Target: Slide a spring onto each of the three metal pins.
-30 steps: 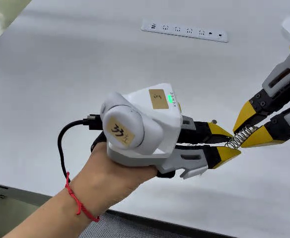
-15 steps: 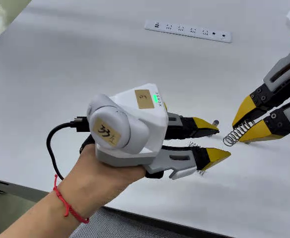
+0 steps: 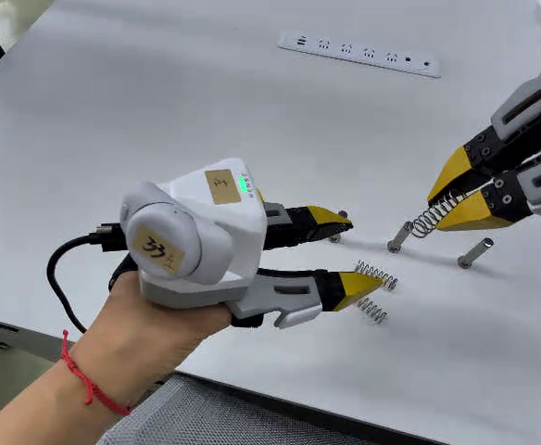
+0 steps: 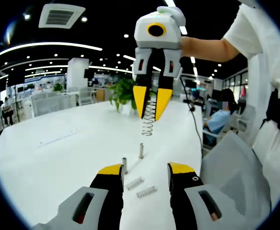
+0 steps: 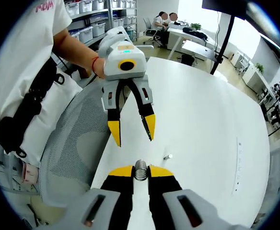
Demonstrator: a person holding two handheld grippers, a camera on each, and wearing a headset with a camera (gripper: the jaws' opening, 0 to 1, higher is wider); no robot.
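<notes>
Head view: a broad white desk (image 3: 159,120) carries the job. A person's left hand (image 3: 164,338) holds the left tool (image 3: 358,250) just short of the middle pin (image 3: 399,237), jaws wide apart with nothing between them. Above and just beyond that pin hangs the right tool (image 3: 442,209), its jaws pinched narrow on one spring (image 3: 428,219) whose free end dangles close to the pin's top, not yet over it. A power strip (image 3: 358,54) lies well beyond the middle pin, toward the far edge.

Two more pins flank the middle pin: the left-side pin (image 3: 342,221), partly behind the left tool's upper jaw, and the right-side pin (image 3: 475,250). All three look bare. A loose spring (image 3: 377,275) and a second loose spring (image 3: 372,311) lie flat on the desk near the middle pin, on the person's side of it.

Thin coiled wire like this is likely very light and springy — it should bend sideways under any push and could pop out of a hard squeeze. A gentle pinch across a few coils at one end looks best, leaving the other end open for the pin.
</notes>
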